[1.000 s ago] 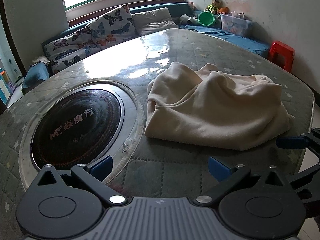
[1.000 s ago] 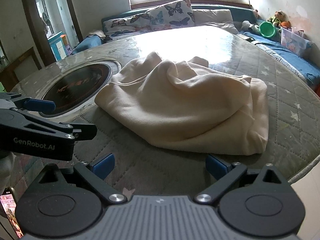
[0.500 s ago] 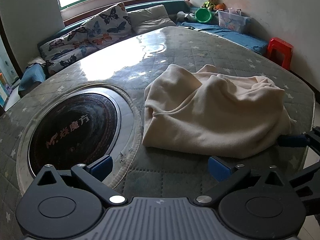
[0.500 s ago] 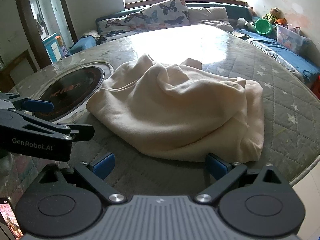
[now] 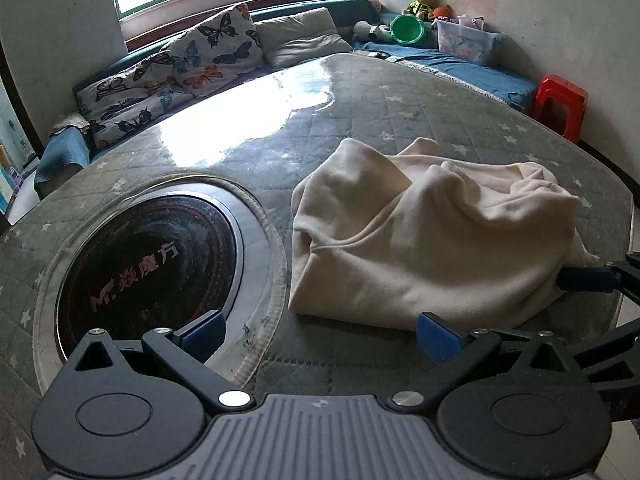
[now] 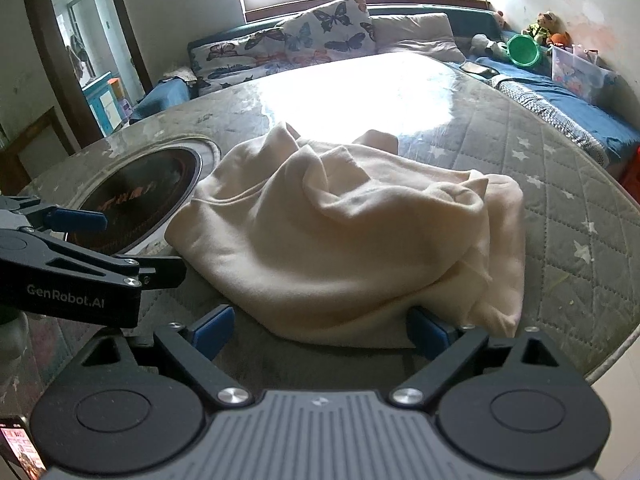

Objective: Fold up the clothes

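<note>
On the table point(image 5: 400, 92): one crumpled cream garment point(image 6: 352, 240), two grippers, left gripper point(image 5: 320, 332) and right gripper point(image 6: 320, 330), both spread.

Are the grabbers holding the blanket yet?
No. Both the left gripper and right gripper are open, just short of the cream cloth.

My left gripper point(image 5: 320, 332) is held low and level, its two blue-padded fingers spread wide with nothing between them. My right gripper point(image 6: 320, 330) sits just to its right at about the same height, fingers likewise wide apart, one blue fingertip point(image 5: 586, 280) reaching ahead of the left's
</note>
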Motion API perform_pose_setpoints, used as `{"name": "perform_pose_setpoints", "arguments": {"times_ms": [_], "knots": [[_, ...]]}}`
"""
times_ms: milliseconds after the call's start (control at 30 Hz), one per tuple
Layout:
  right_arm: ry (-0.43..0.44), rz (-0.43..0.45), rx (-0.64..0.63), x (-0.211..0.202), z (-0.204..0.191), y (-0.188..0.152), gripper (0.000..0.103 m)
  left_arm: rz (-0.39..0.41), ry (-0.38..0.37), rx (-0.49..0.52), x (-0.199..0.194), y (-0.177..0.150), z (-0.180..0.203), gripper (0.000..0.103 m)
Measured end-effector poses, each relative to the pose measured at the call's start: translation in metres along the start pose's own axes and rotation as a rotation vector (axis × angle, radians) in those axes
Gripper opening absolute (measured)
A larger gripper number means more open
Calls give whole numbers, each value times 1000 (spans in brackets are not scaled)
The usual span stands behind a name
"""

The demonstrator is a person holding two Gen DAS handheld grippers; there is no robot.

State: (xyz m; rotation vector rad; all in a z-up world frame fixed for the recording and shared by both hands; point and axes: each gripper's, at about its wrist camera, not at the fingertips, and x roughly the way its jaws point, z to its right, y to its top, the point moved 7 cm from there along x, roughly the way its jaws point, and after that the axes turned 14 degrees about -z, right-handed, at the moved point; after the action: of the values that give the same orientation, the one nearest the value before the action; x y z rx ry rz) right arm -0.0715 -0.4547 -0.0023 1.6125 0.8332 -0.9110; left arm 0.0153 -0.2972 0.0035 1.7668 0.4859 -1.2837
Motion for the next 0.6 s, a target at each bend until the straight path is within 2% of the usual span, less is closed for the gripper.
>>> {"name": "perform_pose_setpoints", "arguments": {"times_ms": [600], "knots": [[18,9,22,-10,11,12,85,1,0,9,-3,16,1,103]]}}
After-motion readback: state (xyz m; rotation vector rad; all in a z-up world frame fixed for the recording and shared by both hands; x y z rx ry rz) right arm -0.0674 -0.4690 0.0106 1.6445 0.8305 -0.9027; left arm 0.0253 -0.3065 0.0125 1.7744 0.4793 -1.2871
